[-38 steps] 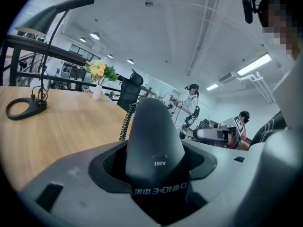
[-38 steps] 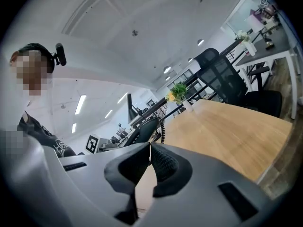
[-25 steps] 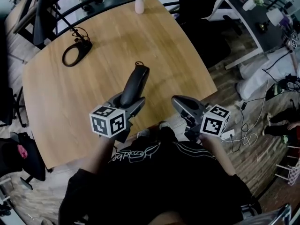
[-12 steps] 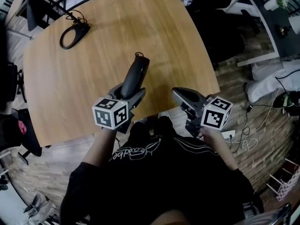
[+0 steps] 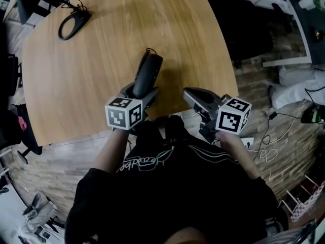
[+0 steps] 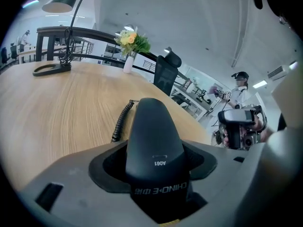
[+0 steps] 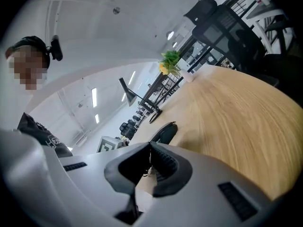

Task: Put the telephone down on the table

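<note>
The telephone [image 5: 147, 74] is a black handset with a coiled cord [image 6: 121, 121] at its far end. My left gripper [image 5: 139, 92] is shut on its near end, and the handset sticks out forward over the wooden table [image 5: 91, 80] near the front edge. In the left gripper view the handset [image 6: 154, 145] fills the space between the jaws of the left gripper [image 6: 154, 162]. Whether its tip touches the wood I cannot tell. My right gripper [image 5: 189, 93] is to the right of it, at the table's edge, shut and holding nothing. In the right gripper view the right gripper [image 7: 150, 148] has its pads meeting, with the handset [image 7: 164, 133] beyond.
A black ring-shaped lamp base [image 5: 73, 23] sits at the table's far left. A vase of flowers [image 6: 130, 44] stands at the far side. Chairs and desks surround the table, cables lie on the floor [image 5: 264, 141] to the right, and a person [image 6: 239, 110] stands in the background.
The head view has tipped down, so the table sits higher in the picture. My left gripper keeps its hold on the handset, now a little nearer the front edge. The right gripper stays shut.
</note>
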The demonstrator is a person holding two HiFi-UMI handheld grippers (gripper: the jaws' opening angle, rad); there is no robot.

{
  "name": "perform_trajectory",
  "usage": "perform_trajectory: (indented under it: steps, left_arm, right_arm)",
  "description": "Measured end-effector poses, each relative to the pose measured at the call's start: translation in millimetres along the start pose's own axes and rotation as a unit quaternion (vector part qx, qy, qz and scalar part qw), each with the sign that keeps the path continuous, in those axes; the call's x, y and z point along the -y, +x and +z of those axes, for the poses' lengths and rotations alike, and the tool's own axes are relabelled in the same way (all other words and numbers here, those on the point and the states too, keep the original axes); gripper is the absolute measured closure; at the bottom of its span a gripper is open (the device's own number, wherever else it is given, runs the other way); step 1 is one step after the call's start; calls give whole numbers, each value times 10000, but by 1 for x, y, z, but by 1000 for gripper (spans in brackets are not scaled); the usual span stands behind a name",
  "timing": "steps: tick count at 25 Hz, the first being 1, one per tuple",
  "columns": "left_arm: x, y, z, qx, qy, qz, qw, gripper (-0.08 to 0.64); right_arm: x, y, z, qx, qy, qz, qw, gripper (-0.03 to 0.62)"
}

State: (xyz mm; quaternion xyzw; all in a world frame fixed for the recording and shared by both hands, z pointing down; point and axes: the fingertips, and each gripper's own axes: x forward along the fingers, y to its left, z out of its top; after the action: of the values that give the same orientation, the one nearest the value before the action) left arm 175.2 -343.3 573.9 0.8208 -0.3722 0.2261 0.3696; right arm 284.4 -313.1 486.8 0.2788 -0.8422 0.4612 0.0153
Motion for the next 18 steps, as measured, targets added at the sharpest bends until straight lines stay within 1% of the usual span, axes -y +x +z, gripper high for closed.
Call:
perform_trajectory:
  steps: [2,6,10,15,18]
  left_arm:
    - [-2,5,-3,-21,3,106,9999,264]
    - [-1,12,-2,-50,129,260,9996,264]
    - [-2,20,-6,-241,388,574,9973,264]
    - [-2,25,-11,-429,761,970,9914,264]
    - [-1,28,-14,-533,1061,1238,9852,264]
  right_arm:
    - [3,2,0,-51,5,59,10000,554]
    - [11,6,-3,-215,20,106,9997,554]
    - [13,11,-10,-386,23,163,9991,554]
    - [9,14,-17,-581,-10,310,9978,554]
    - [7,14,-22,-665,82,454,9967,554]
